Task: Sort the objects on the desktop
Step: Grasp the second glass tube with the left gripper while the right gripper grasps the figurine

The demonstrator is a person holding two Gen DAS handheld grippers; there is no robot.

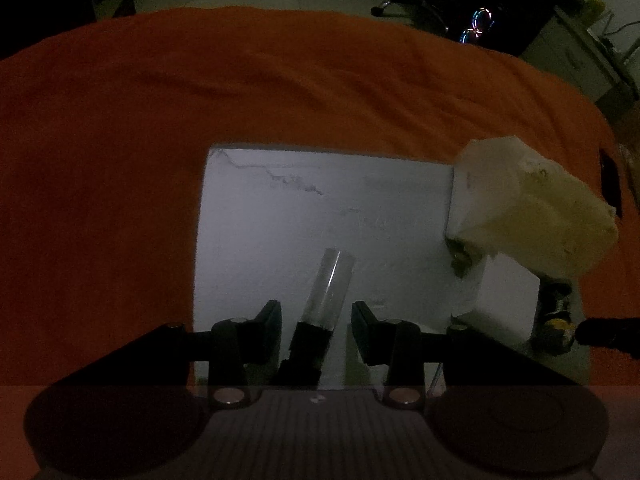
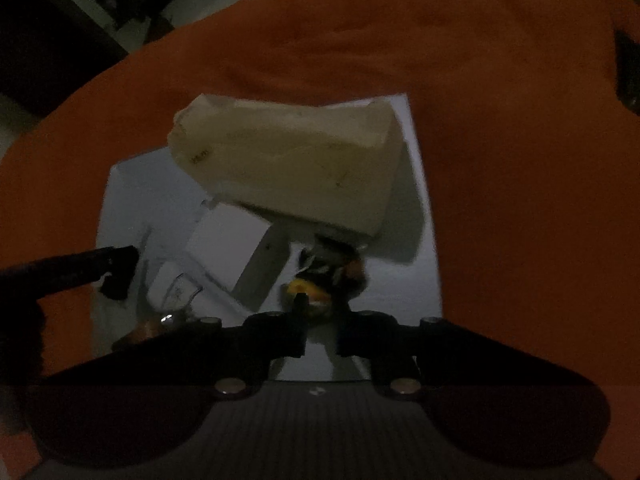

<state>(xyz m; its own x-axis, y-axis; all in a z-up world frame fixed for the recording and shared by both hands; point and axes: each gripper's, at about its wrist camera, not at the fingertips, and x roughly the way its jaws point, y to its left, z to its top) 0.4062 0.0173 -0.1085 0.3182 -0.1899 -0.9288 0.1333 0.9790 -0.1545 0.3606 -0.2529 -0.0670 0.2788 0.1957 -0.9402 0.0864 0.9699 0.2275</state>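
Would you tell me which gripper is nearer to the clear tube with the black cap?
Left. The left gripper is open, its fingers on either side of the clear tube on the white board. The right gripper sits further right, by the small yellow-and-black object.

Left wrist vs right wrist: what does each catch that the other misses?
Left wrist only: a clear tube with a black cap lying between the open left gripper fingers.

Right wrist only: the right gripper, jaws apart.

Shared: white mat, cream pack, white box, yellow-and-black object and orange cloth.
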